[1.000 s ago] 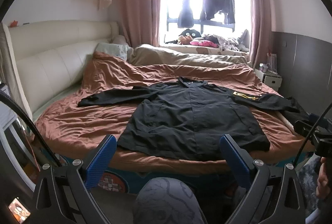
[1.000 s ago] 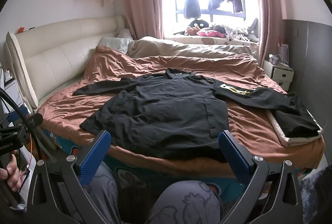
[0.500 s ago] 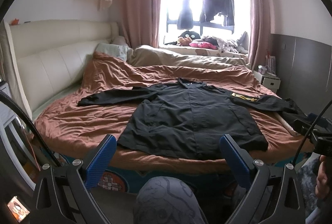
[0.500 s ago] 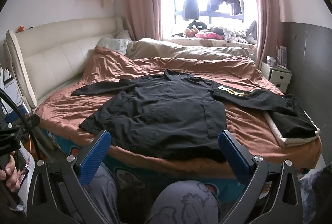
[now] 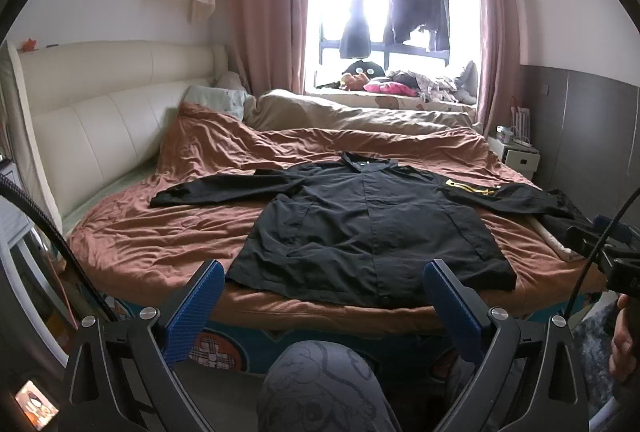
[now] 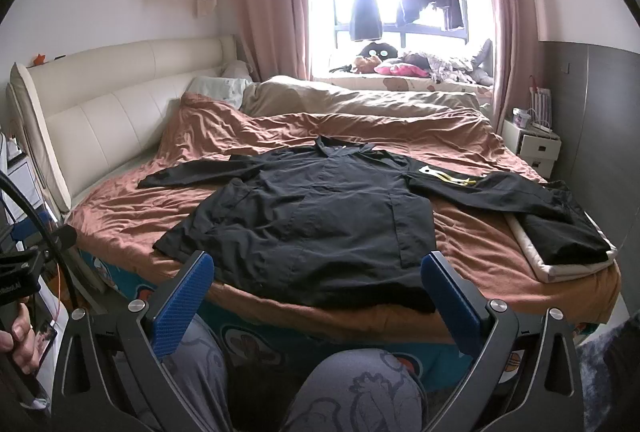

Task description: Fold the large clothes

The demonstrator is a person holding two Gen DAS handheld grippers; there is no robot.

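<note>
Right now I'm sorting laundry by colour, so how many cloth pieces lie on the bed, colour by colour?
Black: 2, the spread shirt and the folded garment on the white mat
Brown: 1, the bedspread
Beige: 1, the duvet
White: 1, the mat
Total: 5

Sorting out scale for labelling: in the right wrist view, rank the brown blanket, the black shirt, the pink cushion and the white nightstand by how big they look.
1. Brown blanket
2. Black shirt
3. White nightstand
4. Pink cushion

The nightstand and cushion look close in size, and the cushion sits farther away, so their order is unsure.
</note>
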